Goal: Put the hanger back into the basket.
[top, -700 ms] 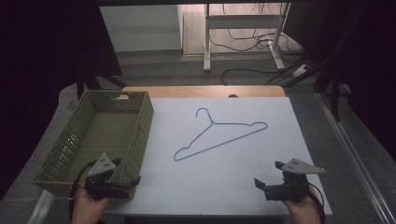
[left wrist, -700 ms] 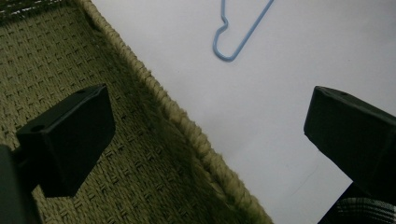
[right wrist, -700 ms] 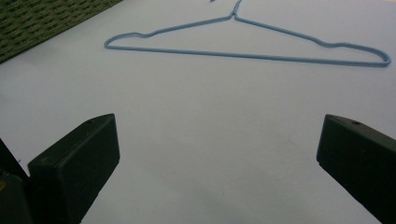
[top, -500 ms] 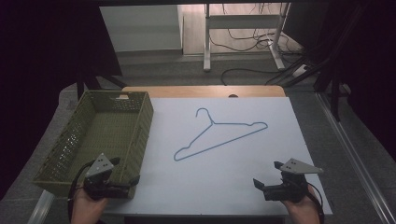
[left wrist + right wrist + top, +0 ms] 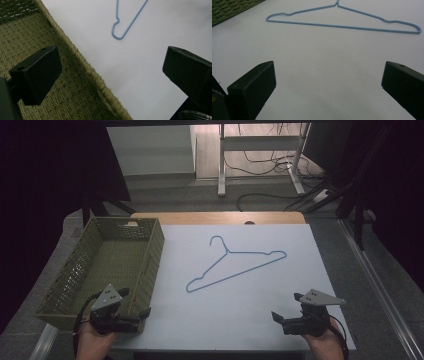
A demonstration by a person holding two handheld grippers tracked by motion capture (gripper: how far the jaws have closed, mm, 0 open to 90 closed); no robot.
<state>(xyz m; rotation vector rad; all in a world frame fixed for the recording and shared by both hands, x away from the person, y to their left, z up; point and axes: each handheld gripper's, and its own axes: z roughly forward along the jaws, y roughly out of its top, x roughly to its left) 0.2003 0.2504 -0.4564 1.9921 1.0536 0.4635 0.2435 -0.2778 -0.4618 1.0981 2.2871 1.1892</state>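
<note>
A light blue wire hanger (image 5: 228,253) lies flat in the middle of the white sheet (image 5: 300,270), hook toward the far side. My left gripper (image 5: 142,316) is held low at the near left, next to the basket's near right corner. Its jaws stand wide apart with nothing between them. In the left gripper view (image 5: 110,62) they straddle the basket rim (image 5: 82,60), with one end of the hanger (image 5: 118,38) ahead. My right gripper (image 5: 277,319) hovers at the near right, open and empty. In the right gripper view (image 5: 328,75) the hanger (image 5: 342,26) lies across the far side.
A green woven basket (image 5: 150,265) stands along the sheet's left edge, and its inside looks bare. A strip of wooden tabletop (image 5: 215,218) shows behind the sheet. Beyond it are desk legs (image 5: 221,165) and cables on the floor. The basket corner (image 5: 229,10) shows in the right gripper view.
</note>
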